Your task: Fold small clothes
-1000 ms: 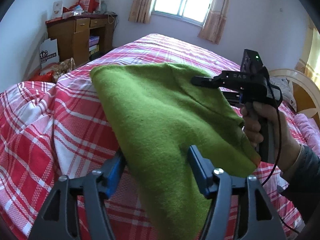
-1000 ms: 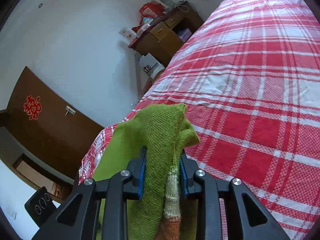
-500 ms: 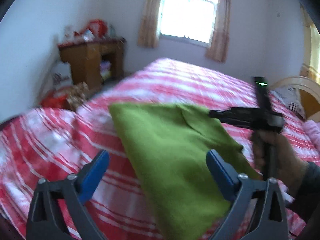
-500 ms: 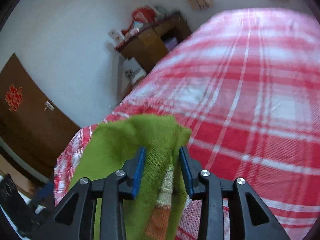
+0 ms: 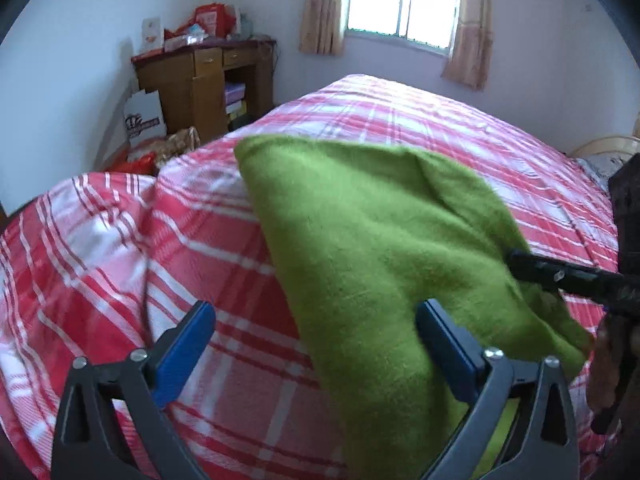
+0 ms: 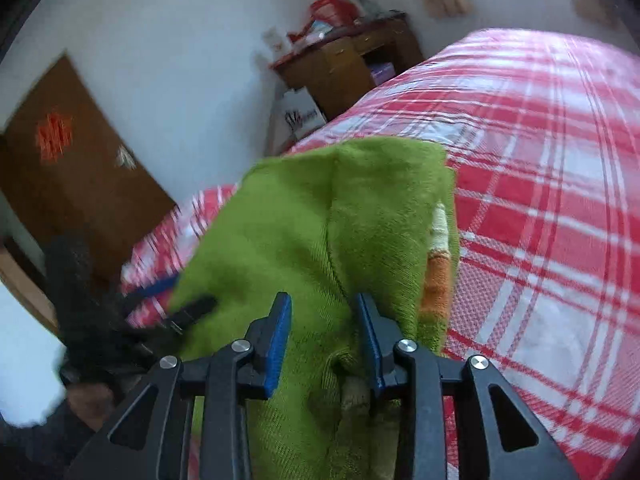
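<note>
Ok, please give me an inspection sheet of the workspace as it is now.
Surface: bed with red plaid cover.
Job's things: green knitted garment, orange and cream stripes at one edge, held up over the bed.
Clutter: red packages on the wooden desk; white box beside it.
Grippers: left hand-held gripper open, garment draped over one finger; right hand-held gripper shut on the garment.
Cables: nothing seen.
Surroundings: curtained window, brown door.
</note>
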